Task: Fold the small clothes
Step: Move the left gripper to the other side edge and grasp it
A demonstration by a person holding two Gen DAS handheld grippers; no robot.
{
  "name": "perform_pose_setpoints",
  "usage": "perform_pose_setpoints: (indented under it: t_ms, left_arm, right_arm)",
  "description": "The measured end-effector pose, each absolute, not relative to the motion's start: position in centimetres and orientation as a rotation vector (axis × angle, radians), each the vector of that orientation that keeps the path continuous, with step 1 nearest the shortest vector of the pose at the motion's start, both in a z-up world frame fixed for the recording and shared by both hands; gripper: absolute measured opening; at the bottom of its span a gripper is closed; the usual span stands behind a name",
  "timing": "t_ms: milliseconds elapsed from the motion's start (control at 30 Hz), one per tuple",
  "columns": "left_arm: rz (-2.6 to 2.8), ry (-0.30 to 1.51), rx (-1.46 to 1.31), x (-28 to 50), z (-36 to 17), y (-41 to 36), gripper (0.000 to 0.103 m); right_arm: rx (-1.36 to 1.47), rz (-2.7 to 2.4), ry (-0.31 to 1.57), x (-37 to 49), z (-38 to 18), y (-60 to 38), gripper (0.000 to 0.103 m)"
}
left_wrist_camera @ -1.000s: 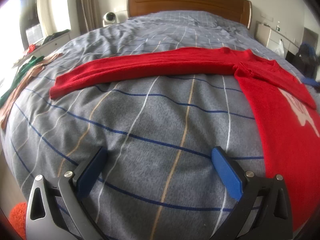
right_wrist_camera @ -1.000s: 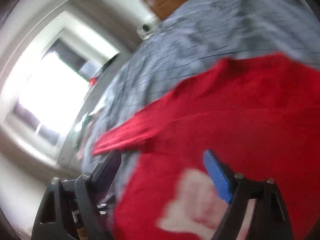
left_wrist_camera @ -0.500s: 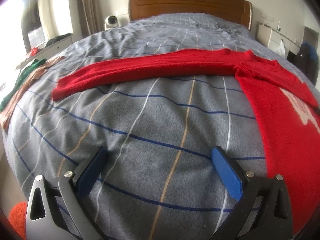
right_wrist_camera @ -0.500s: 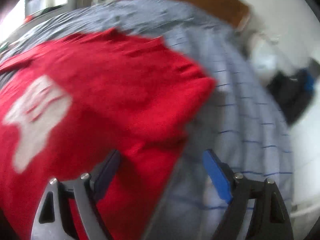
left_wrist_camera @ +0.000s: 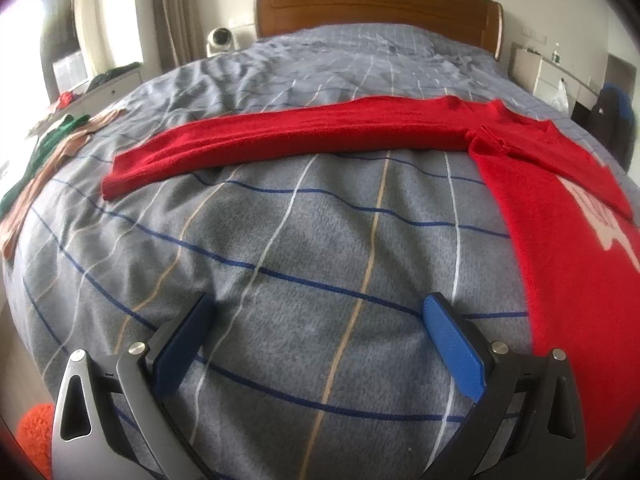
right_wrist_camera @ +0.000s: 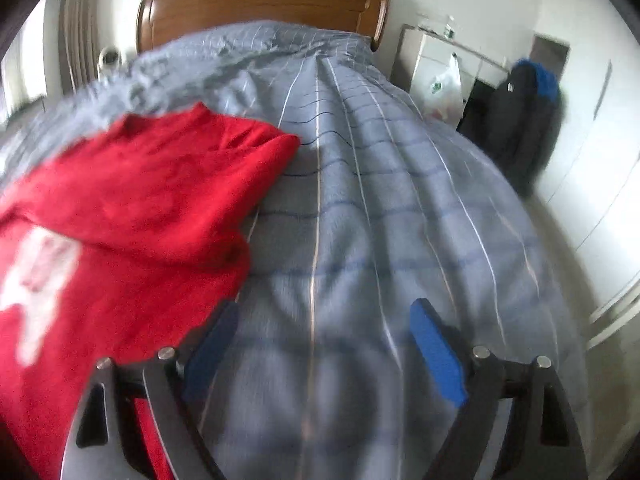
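Our left gripper [left_wrist_camera: 318, 320] has its fingers spread wide, holding nothing above the grey checked duvet [left_wrist_camera: 304, 248]. Our right gripper [right_wrist_camera: 320, 328] is equally wide and empty. The red sweater [right_wrist_camera: 132, 216] lies at ten o'clock of it, one sleeve [left_wrist_camera: 280, 140] stretched toward nine.

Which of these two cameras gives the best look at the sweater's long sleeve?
The left wrist view. There the sleeve lies sharp and stretched flat across the bedspread, cuff to shoulder. The right wrist view is blurred and shows only the red sweater body and a folded part, not that long sleeve.
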State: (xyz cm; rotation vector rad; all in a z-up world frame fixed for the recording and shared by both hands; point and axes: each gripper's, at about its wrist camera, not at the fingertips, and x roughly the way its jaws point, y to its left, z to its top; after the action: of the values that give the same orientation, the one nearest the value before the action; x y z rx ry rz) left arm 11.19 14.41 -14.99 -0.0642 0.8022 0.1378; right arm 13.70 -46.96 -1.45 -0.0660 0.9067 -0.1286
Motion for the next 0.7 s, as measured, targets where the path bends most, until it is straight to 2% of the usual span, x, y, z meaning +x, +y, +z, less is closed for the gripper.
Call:
perform_pose_setpoints:
  t_ms: [200,367,700]
  left_arm:
    - [0.121,0.818,-0.084,11.4,-14.9,14.7,0.103]
    - [0.122,0.816,-0.08,11.4,-14.8,14.8,0.103]
    - [0.111,0.83,-0.081,11.3,-14.7,14.8,0.103]
  right_arm:
    - [0.035,-0.108,0.853,9.0,-1.1,-49.2,0.088]
    - [0.151,-0.163,0.87,7.9,-3.9,-52.4,0.089]
    - [0.136,-0.148,0.795,7.0,-4.6,-51.8,0.09]
